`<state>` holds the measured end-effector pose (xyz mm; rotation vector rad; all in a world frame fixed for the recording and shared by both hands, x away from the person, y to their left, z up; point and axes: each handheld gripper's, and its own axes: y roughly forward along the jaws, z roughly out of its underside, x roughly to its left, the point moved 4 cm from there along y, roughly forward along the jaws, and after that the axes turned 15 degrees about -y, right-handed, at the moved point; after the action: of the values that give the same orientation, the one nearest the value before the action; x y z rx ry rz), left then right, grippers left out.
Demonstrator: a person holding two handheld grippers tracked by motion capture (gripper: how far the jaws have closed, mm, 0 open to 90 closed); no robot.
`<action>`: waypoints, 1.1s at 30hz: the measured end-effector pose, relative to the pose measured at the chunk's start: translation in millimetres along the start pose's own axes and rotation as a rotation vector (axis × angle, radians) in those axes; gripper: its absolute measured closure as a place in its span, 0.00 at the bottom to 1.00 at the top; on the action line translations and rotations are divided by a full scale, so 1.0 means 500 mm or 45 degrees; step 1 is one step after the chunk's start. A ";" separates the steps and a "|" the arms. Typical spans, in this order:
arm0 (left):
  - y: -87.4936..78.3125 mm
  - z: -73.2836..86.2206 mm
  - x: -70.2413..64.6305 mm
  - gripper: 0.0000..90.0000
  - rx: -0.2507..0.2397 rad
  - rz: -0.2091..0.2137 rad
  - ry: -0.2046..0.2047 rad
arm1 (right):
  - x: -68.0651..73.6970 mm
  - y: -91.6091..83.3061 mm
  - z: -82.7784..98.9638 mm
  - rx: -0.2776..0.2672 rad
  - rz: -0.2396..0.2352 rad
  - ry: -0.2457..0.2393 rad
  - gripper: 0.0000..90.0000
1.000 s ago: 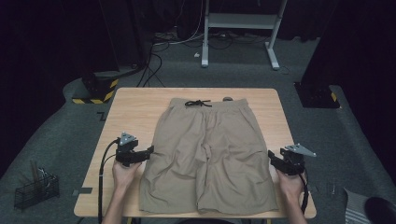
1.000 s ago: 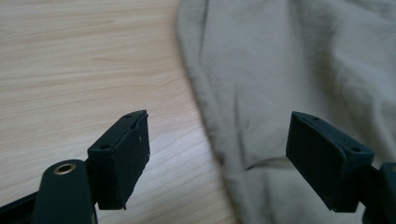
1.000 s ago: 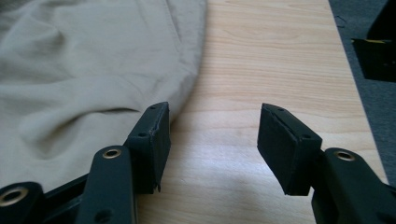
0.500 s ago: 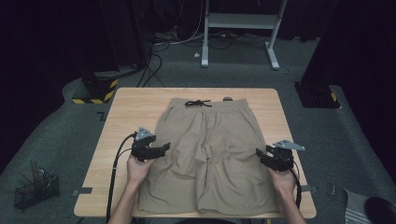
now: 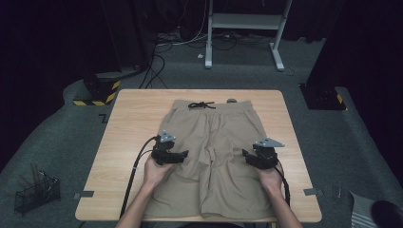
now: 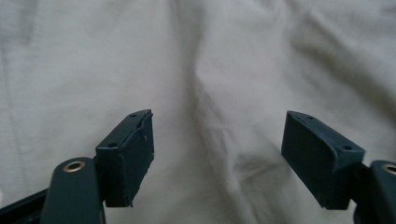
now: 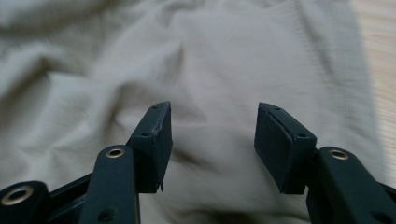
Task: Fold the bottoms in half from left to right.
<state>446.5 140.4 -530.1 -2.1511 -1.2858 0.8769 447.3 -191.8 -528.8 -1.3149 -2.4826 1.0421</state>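
Observation:
Beige shorts (image 5: 214, 142) lie flat on the wooden table (image 5: 133, 118), waistband and black drawstring (image 5: 201, 105) at the far end. My left gripper (image 5: 183, 155) rests low over the shorts' left leg, pointing inward. Its jaws (image 6: 219, 126) stand wide open, with only wrinkled fabric (image 6: 210, 70) beneath them. My right gripper (image 5: 247, 156) hovers over the right leg, also pointing inward. Its jaws (image 7: 214, 116) have just been opening and stand apart over the cloth (image 7: 210, 60), with nothing pinched between the pads.
Bare wood borders the shorts on the left, right and far sides. A small dark object (image 5: 231, 100) sits by the waistband. On the floor are a black wire basket (image 5: 35, 192) at left, a white desk frame (image 5: 244, 21) behind and cables (image 5: 157, 61).
Both hands have moved forward and inward, from the outer edges near the hems onto the legs of the shorts. The shorts lie as before.

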 end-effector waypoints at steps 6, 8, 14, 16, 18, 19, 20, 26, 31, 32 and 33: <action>0.015 0.021 0.007 0.26 0.046 -0.132 0.074 | 0.013 0.032 0.016 0.040 -0.026 0.016 0.48; 0.018 0.029 0.009 0.25 0.056 -0.141 0.077 | 0.014 0.035 0.021 0.058 -0.017 0.027 0.46; 0.013 0.041 0.020 0.24 0.009 -0.089 0.091 | 0.021 0.034 0.023 0.091 0.025 -0.012 0.39; 0.010 0.045 0.024 0.24 -0.014 -0.074 0.100 | 0.020 0.033 0.024 0.091 0.022 -0.014 0.39; 0.004 0.054 0.030 0.25 -0.044 -0.061 0.098 | 0.019 0.032 0.025 0.091 0.018 -0.016 0.39; 0.002 0.056 0.031 0.25 -0.044 -0.059 0.096 | 0.019 0.032 0.026 0.089 0.018 -0.019 0.39; -0.001 0.058 0.032 0.25 -0.043 -0.061 0.102 | 0.019 0.031 0.026 0.088 0.016 -0.022 0.39; -0.011 0.066 0.038 0.25 -0.044 -0.055 0.103 | 0.021 0.015 0.040 0.084 0.005 -0.034 0.39; -0.015 0.068 0.041 0.28 -0.044 -0.037 0.126 | 0.024 0.004 0.048 0.082 0.003 -0.037 0.39; -0.015 0.068 0.041 0.28 -0.044 -0.037 0.126 | 0.024 0.004 0.048 0.082 0.003 -0.037 0.39; -0.016 0.067 0.045 0.28 -0.037 -0.015 0.144 | 0.024 0.004 0.048 0.082 0.004 -0.035 0.39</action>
<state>425.1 166.8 -553.8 -2.1801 -1.2608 0.7255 431.3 -194.1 -550.3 -1.2952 -2.4451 1.1389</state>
